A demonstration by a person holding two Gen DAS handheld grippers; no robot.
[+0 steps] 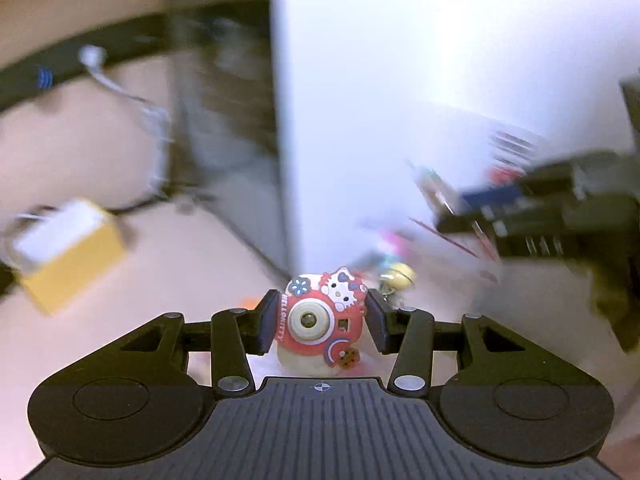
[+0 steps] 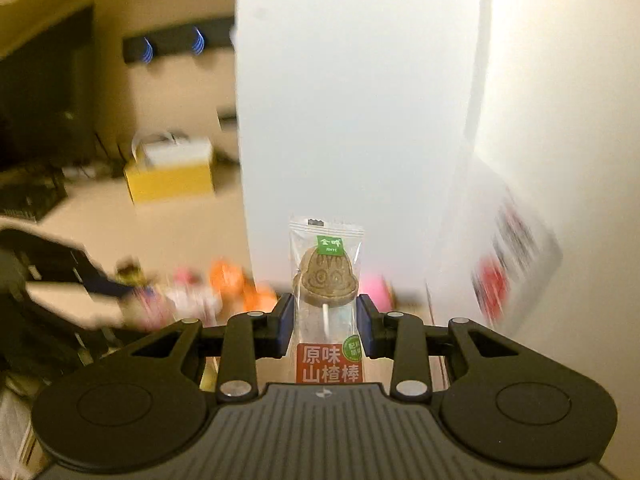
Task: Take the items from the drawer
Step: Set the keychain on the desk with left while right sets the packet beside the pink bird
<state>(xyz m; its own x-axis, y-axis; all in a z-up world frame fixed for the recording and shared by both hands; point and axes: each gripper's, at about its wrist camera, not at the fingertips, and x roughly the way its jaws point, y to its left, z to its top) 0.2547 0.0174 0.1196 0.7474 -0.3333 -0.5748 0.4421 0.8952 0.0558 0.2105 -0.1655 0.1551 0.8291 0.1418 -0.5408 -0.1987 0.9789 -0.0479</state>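
Observation:
My left gripper [image 1: 322,326] is shut on a red Hello Kitty toy camera [image 1: 322,318], held upright between its black pads, with a small yellow charm [image 1: 398,274] hanging at its right side. In the same view the other gripper [image 1: 560,220] shows as a blurred dark shape at the right. My right gripper [image 2: 325,326] is shut on a wrapped hawthorn lollipop [image 2: 326,276], a brown face-shaped sweet in a clear packet with a red label. Blurred coloured items [image 2: 224,280] lie beyond it. The drawer itself cannot be made out.
A white cabinet side [image 1: 400,100] [image 2: 352,100] fills the middle and right of both views. A yellow and white box [image 1: 68,248] [image 2: 172,172] sits on the pale floor to the left. A white cable [image 1: 132,104] runs along a dark baseboard. Both backgrounds are motion-blurred.

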